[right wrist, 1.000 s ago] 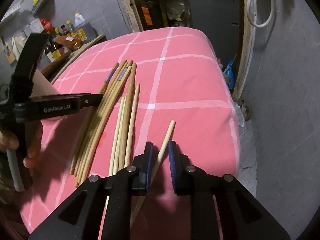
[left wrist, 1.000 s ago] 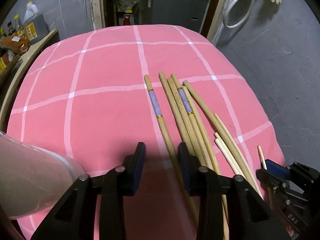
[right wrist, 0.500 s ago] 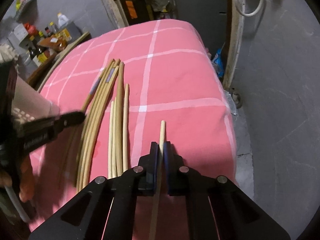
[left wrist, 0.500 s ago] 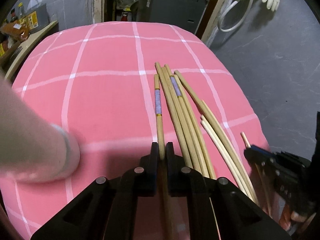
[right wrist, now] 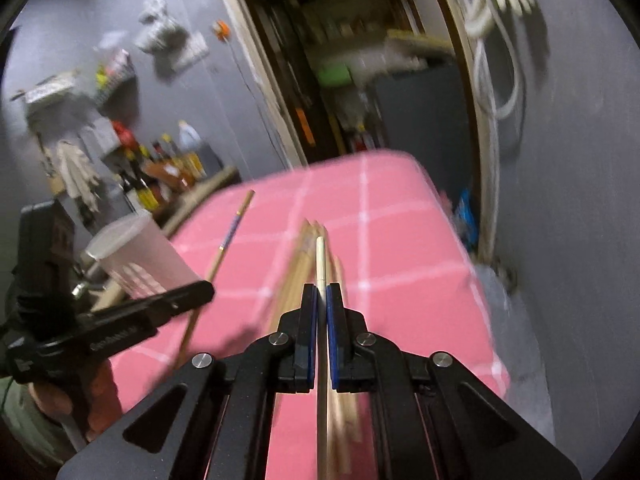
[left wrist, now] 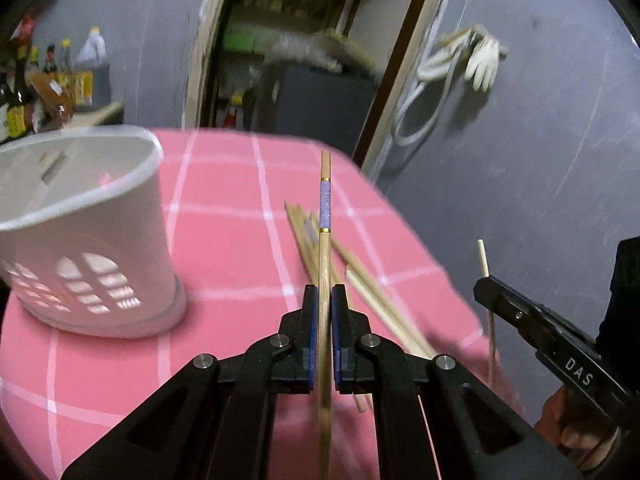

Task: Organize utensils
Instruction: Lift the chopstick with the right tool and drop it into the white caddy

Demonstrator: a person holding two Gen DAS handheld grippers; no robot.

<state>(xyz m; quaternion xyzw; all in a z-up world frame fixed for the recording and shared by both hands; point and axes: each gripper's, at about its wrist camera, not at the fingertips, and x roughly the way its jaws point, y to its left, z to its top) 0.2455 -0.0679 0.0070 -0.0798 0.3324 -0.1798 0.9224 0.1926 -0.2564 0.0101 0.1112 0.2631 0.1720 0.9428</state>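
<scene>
The desk (left wrist: 224,240) carries a pink tablecloth with a white grid pattern. A white utensil holder (left wrist: 80,232) with arched cut-outs in its wall stands upright on the near left part of the desk in the left wrist view. A loose bundle of wooden chopsticks (left wrist: 360,280) lies flat on the cloth, right of the holder and well apart from it.

The left tongs (left wrist: 325,308) are clenched on a decorated chopstick (left wrist: 325,208) with a lilac band between two gold rings. The stick runs forward between the blue pads and its far end stands clear above the bundle. In the right wrist view the same stick (right wrist: 232,232) projects past the left tongs (right wrist: 192,294) beside the holder (right wrist: 136,256).

The right tongs (right wrist: 321,312) are clenched on a plain pale chopstick (right wrist: 321,264), which points forward over the bundle (right wrist: 300,264). In the left wrist view this stick (left wrist: 484,260) rises above the right tongs (left wrist: 486,284), at the right edge of the desk.
</scene>
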